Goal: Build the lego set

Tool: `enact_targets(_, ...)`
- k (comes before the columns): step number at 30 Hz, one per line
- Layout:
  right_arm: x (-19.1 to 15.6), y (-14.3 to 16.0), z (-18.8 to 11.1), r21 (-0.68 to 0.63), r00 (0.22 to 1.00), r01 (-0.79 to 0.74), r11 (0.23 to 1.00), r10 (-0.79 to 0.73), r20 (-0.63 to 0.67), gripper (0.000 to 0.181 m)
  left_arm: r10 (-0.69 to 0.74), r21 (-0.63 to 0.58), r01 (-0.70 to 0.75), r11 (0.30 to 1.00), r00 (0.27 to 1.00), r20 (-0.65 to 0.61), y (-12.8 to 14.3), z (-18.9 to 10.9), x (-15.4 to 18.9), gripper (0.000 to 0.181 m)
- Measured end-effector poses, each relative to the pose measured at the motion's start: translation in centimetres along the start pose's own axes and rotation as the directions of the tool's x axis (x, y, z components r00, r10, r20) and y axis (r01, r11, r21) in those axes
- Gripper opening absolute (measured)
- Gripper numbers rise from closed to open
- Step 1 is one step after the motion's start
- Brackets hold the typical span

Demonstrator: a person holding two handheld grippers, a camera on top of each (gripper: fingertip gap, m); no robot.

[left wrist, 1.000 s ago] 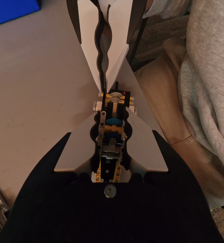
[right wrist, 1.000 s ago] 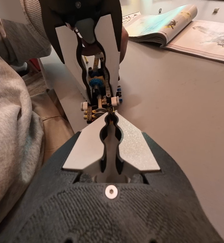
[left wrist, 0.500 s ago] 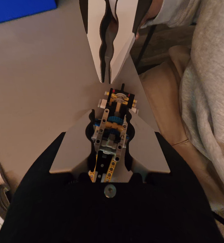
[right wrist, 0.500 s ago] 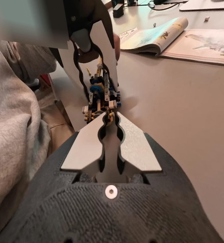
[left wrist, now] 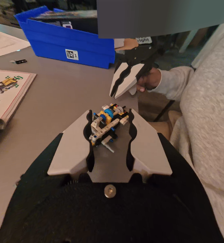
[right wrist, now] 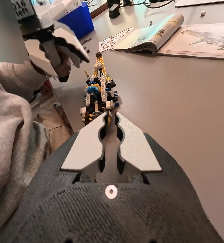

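Worktop: blue bin at the back, open instruction book to one side, lego model sitting near the front edge, nothing gripping it. My left tool is spread wide, straddling the model without touching. My right tool is slightly apart, tips just beside the model's near end, holding nothing. Risk, my guess: a bump from either tool tips the model off that edge, or pops loose pins. Its far side is hidden; small parts near the bin are too blurry to identify.
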State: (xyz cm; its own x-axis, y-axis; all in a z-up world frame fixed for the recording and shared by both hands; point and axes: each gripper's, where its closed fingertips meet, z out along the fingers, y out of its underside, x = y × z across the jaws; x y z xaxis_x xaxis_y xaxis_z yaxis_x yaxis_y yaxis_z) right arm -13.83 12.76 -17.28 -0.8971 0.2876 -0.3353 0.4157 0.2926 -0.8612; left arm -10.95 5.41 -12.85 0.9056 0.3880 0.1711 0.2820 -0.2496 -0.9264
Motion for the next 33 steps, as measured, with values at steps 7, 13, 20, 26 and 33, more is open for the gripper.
enact_targets(7, 0.7, -0.2, -0.1, 0.015, 0.999, -0.022, 1.000, 0.023, -0.037, 0.008, -0.126, 0.091, 0.122, 0.988, 0.991, 0.044, 1.1, -1.1, 0.2, 0.055)
enact_targets(13, 1.9, -0.5, -0.4, 0.050, 0.990, -0.022, 0.999, 0.029, -0.139, 0.015, -0.126, 0.054, 0.121, 0.991, 0.987, 0.104, 2.7, -0.1, -0.6, 0.054)
enact_targets(20, 2.2, -1.0, -0.9, 0.093, 0.986, -0.031, 0.995, 0.046, -0.163, 0.037, -0.139, 0.016, 0.138, 0.990, 0.982, 0.131, 3.3, 0.3, -1.1, 0.052)
enact_targets(26, 2.1, -1.8, -1.5, 0.120, 0.975, 0.075, 0.990, -0.048, -0.218, 0.067, -0.125, -0.008, 0.127, 0.992, 0.984, 0.127, 3.5, 0.6, -0.9, 0.055)
enact_targets(33, 0.9, -2.9, -1.7, 0.086, 0.844, 0.427, 0.900, -0.362, -0.396, 0.076, -0.037, -0.068, 0.049, 0.997, 0.986, 0.165, 4.0, 1.3, -0.6, 0.062)
